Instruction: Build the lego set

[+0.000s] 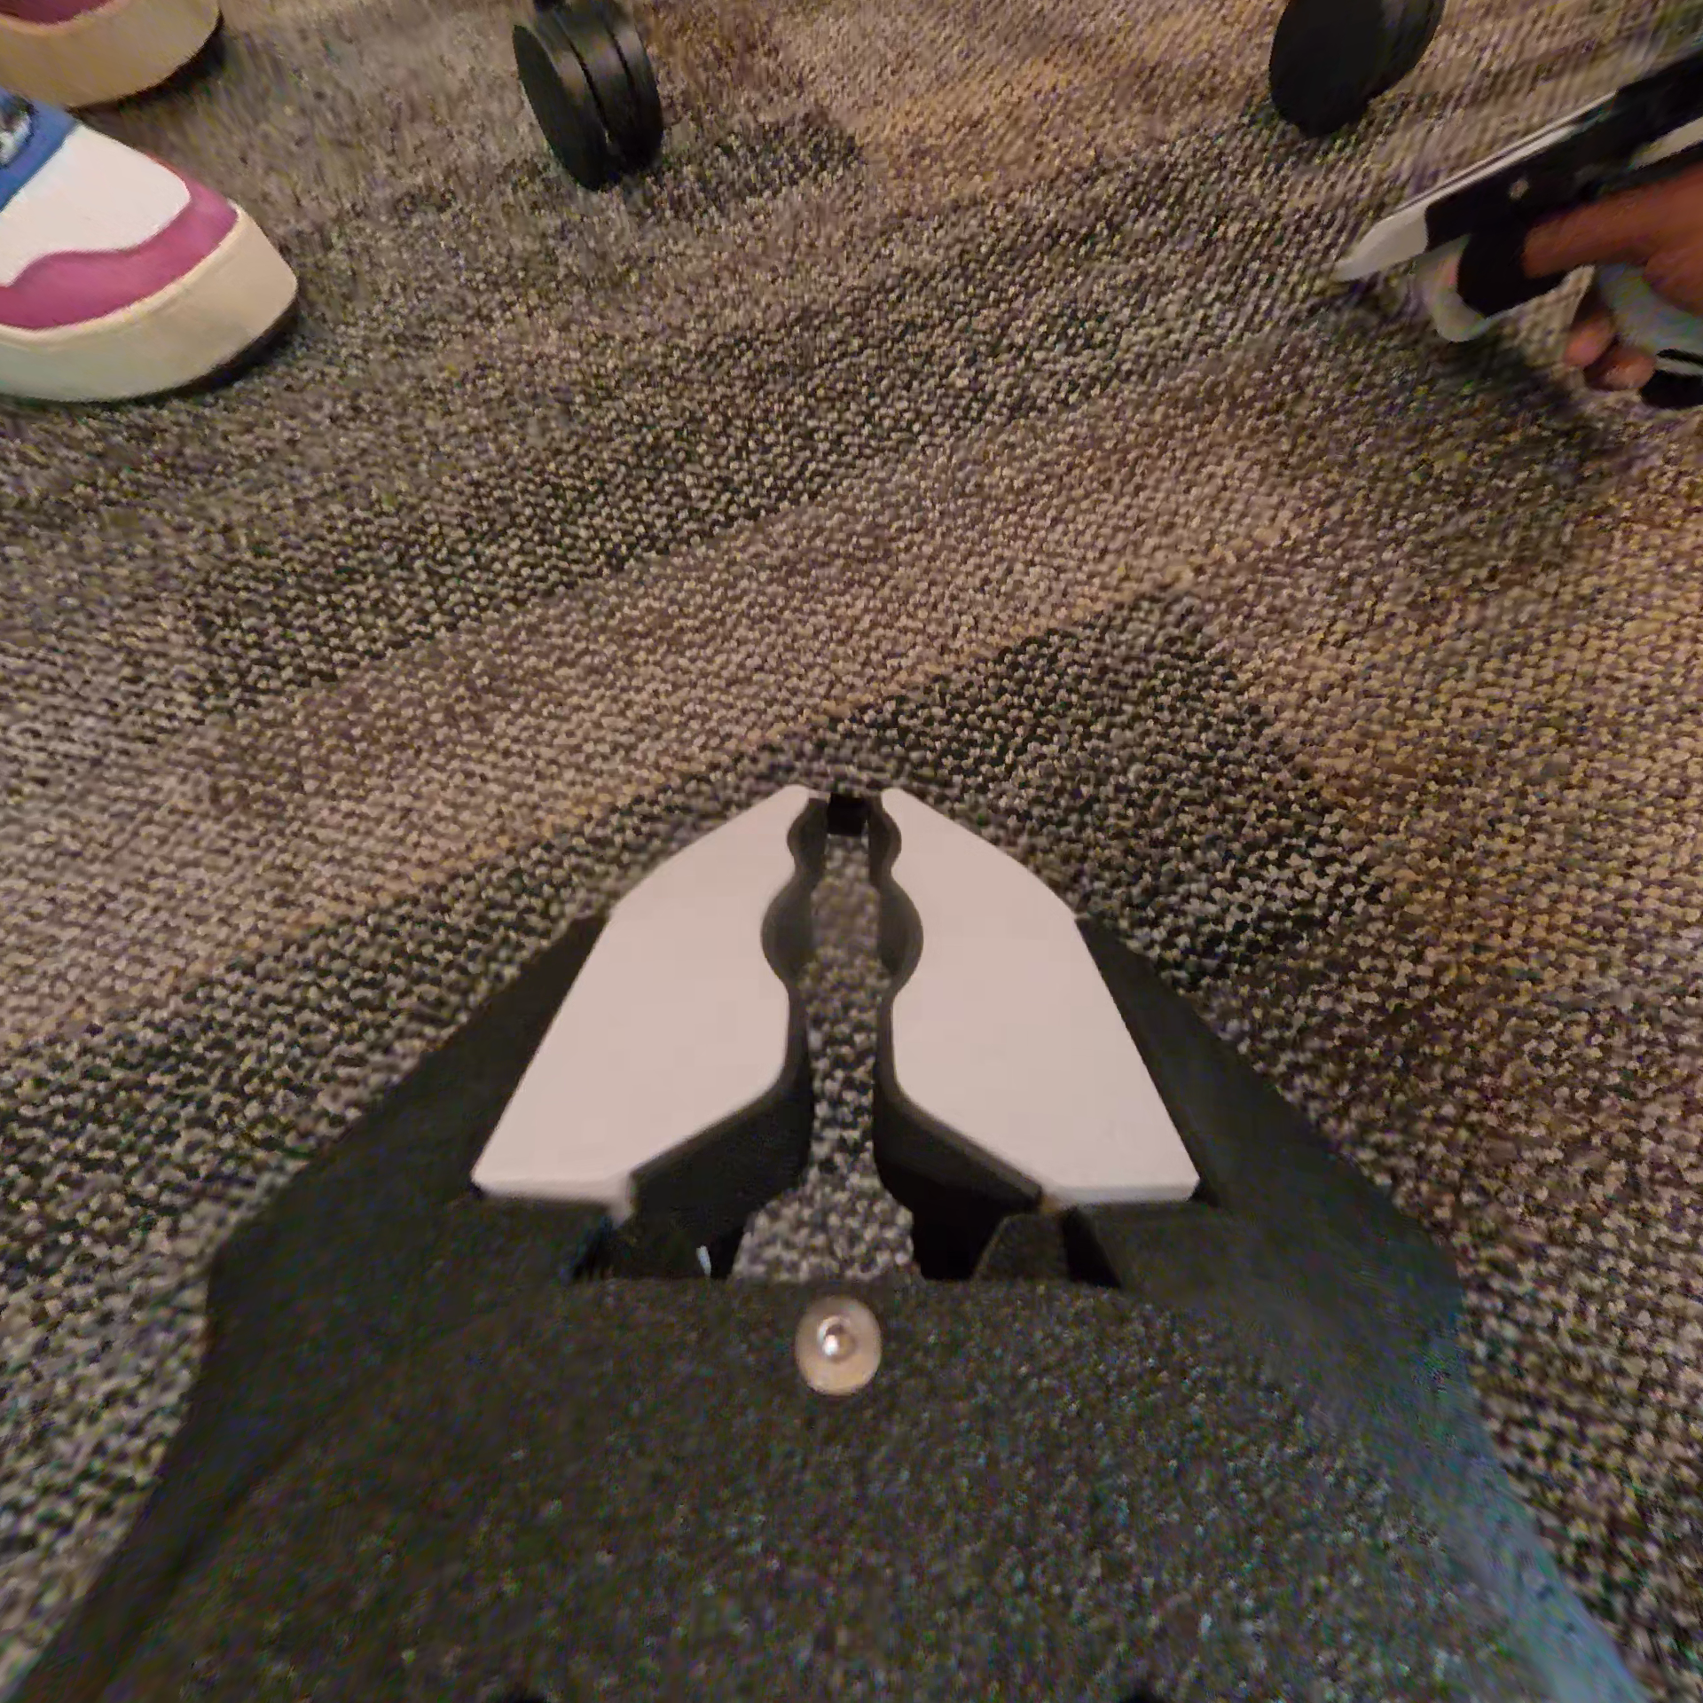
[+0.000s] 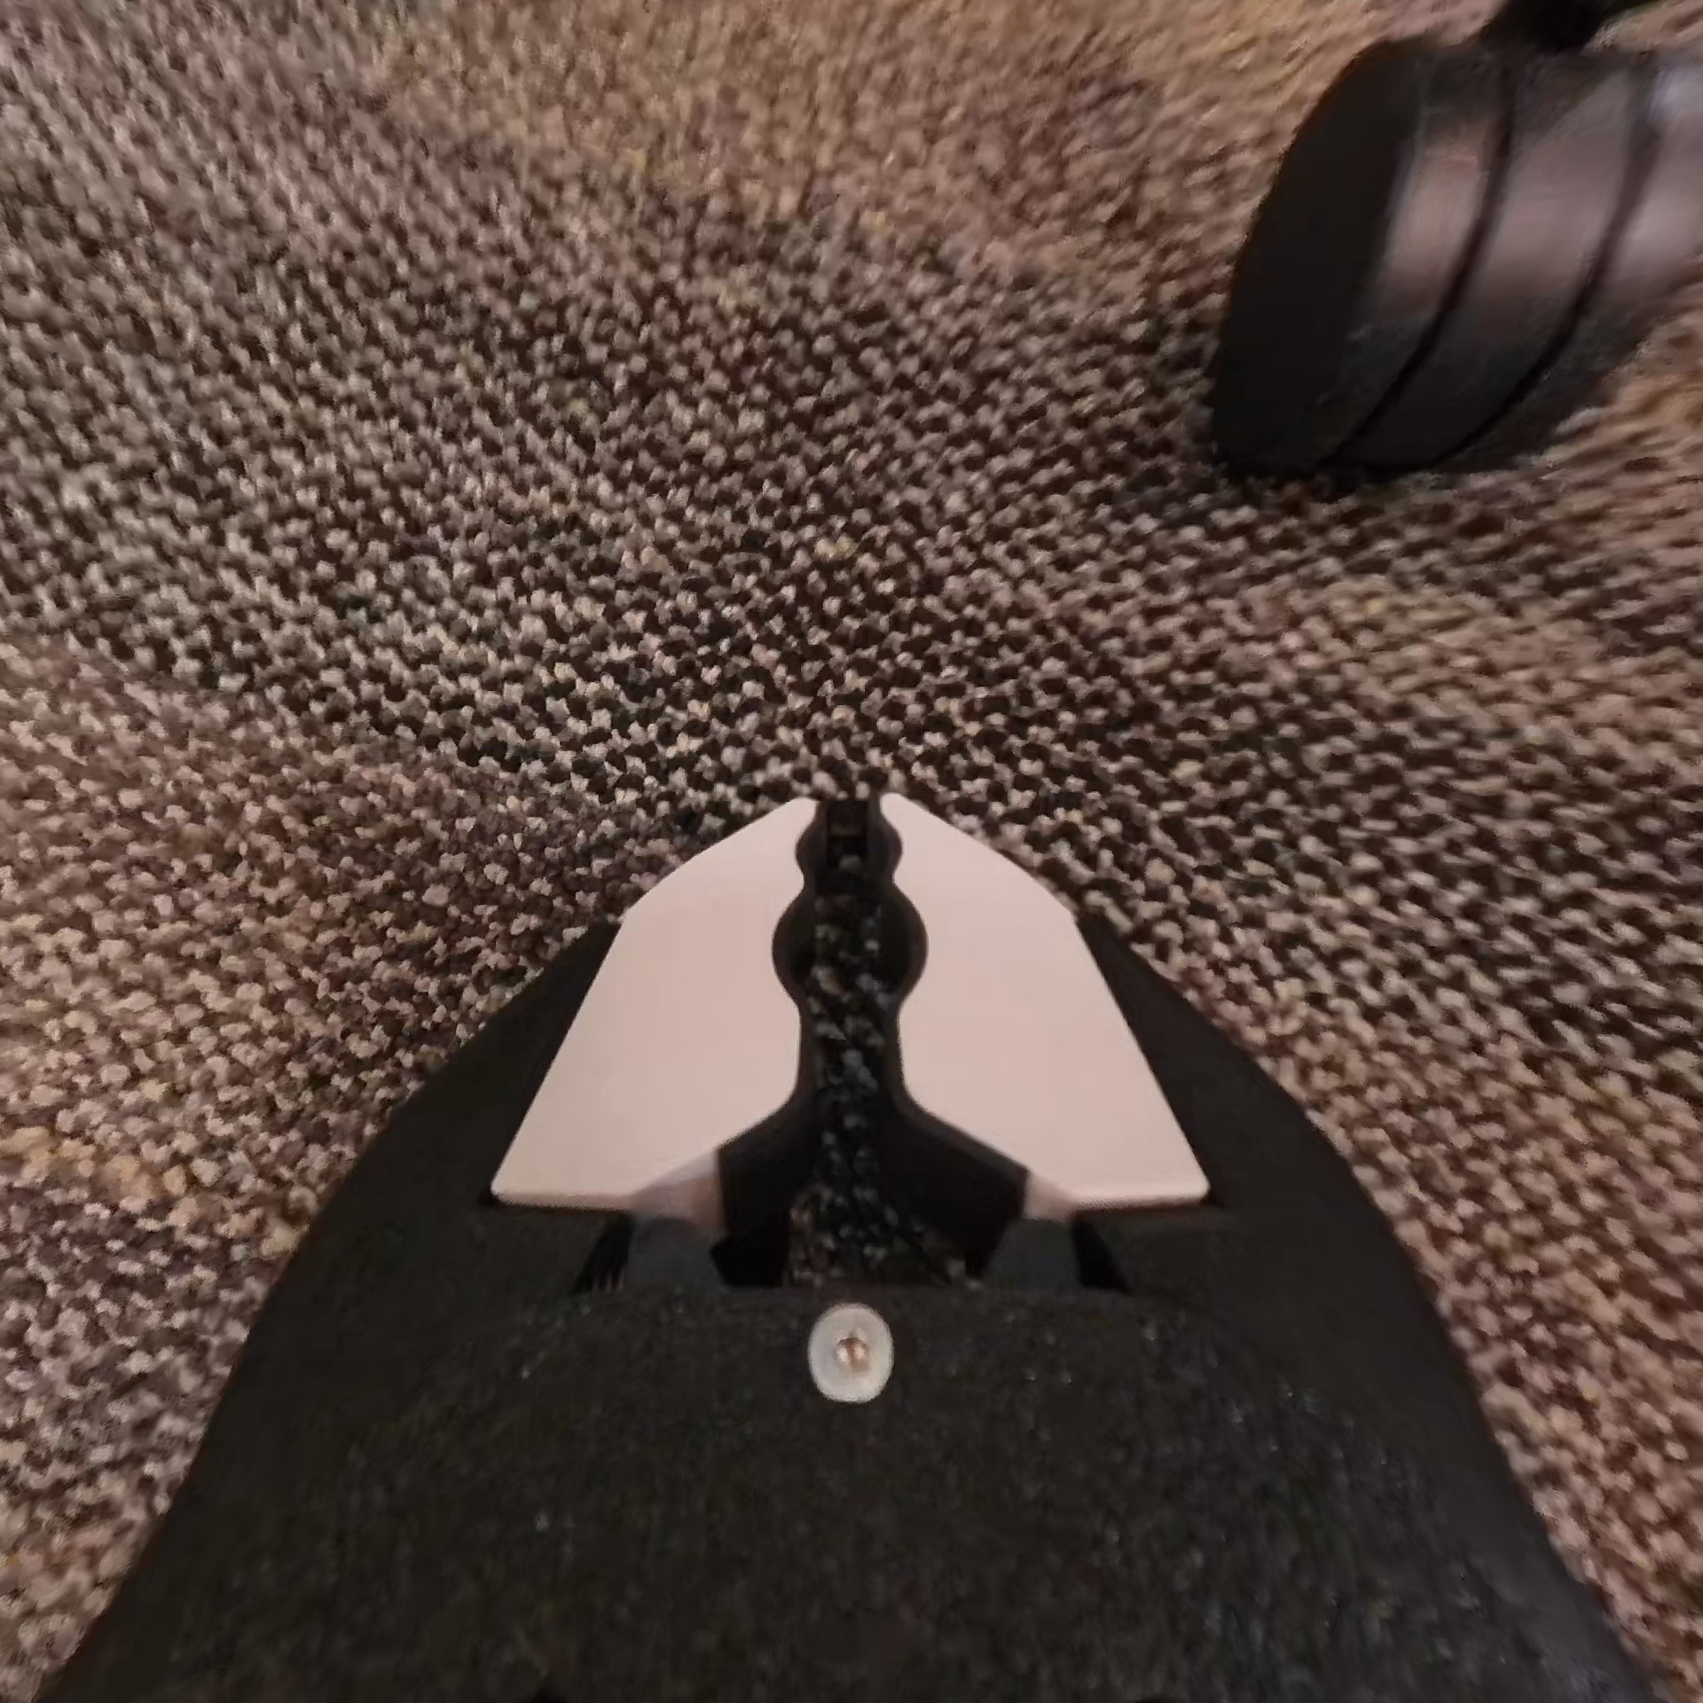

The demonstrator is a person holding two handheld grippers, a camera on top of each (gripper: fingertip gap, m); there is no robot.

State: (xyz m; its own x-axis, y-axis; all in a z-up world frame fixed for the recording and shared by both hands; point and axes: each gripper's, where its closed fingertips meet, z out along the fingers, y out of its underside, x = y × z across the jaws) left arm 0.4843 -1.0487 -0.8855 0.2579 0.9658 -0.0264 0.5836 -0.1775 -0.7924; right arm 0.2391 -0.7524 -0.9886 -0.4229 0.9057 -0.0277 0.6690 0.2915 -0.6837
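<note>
Both views look down at a speckled brown-grey carpet (image 1: 829, 516); no lego set shows in either. My left gripper (image 1: 847, 811) has its white fingers (image 1: 682, 995) drawn close and pinches a small black piece (image 1: 846, 816) at the very tips, just above the carpet. My right gripper (image 2: 849, 811) is closed to a narrow slit, and only carpet (image 2: 645, 553) shows through it; I see nothing held. The right gripper also shows at the top right of the left wrist view (image 1: 1520, 212), blurred, held by a hand (image 1: 1622, 267).
Two black chair castors (image 1: 590, 88) (image 1: 1345, 60) stand on the carpet at the far side; one castor (image 2: 1438, 267) is close on the right in the right wrist view. A white, pink and blue shoe (image 1: 120, 286) and a second shoe (image 1: 101, 37) are at the far left.
</note>
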